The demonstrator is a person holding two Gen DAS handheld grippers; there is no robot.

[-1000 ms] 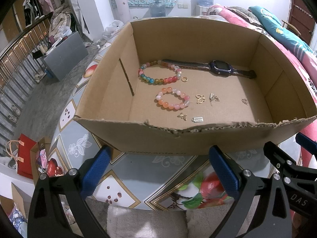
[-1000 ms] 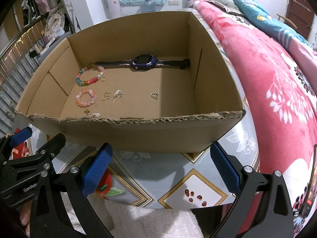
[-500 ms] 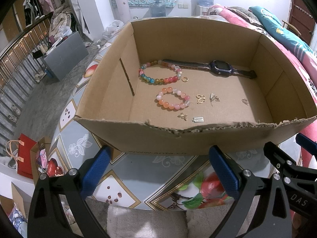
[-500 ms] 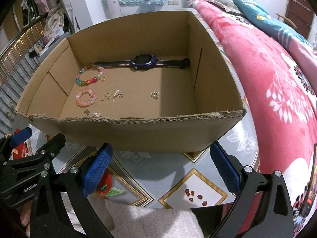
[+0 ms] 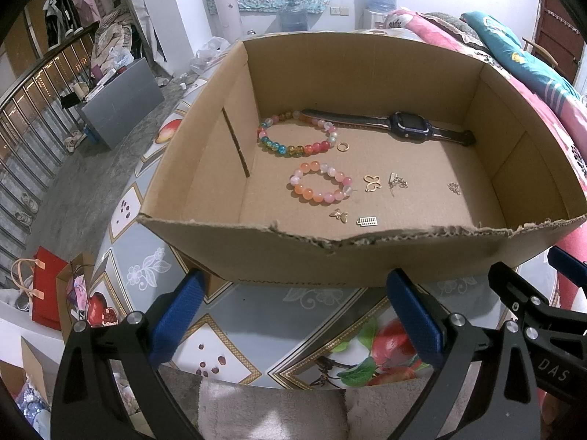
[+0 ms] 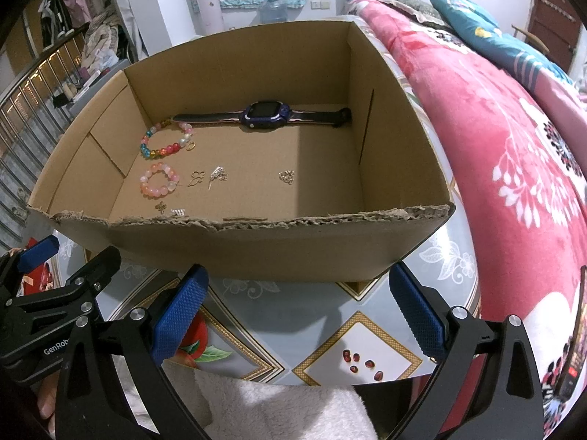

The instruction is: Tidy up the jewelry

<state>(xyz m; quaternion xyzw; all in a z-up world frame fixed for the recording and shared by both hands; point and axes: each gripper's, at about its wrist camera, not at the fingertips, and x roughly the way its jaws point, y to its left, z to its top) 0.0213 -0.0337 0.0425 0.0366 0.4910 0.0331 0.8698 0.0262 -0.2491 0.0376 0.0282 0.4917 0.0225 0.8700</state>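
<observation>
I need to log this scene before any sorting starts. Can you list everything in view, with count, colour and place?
cardboard box: one, brown, open top, on the table
watch: one, dark purple, along the box's far wall
multicolour bracelet: one, mixed beads, far left of box floor
pink bracelet: one, pink and orange, nearer than the multicolour one
ring: one, gold, beside the multicolour bracelet
small charms: five or so, gold and silver, scattered on the floor of the box
table: one, grey with fruit print, under the box
blanket: one, red floral, right of the box
left gripper: black, blue pads, open, empty
right gripper: same, open, empty
</observation>
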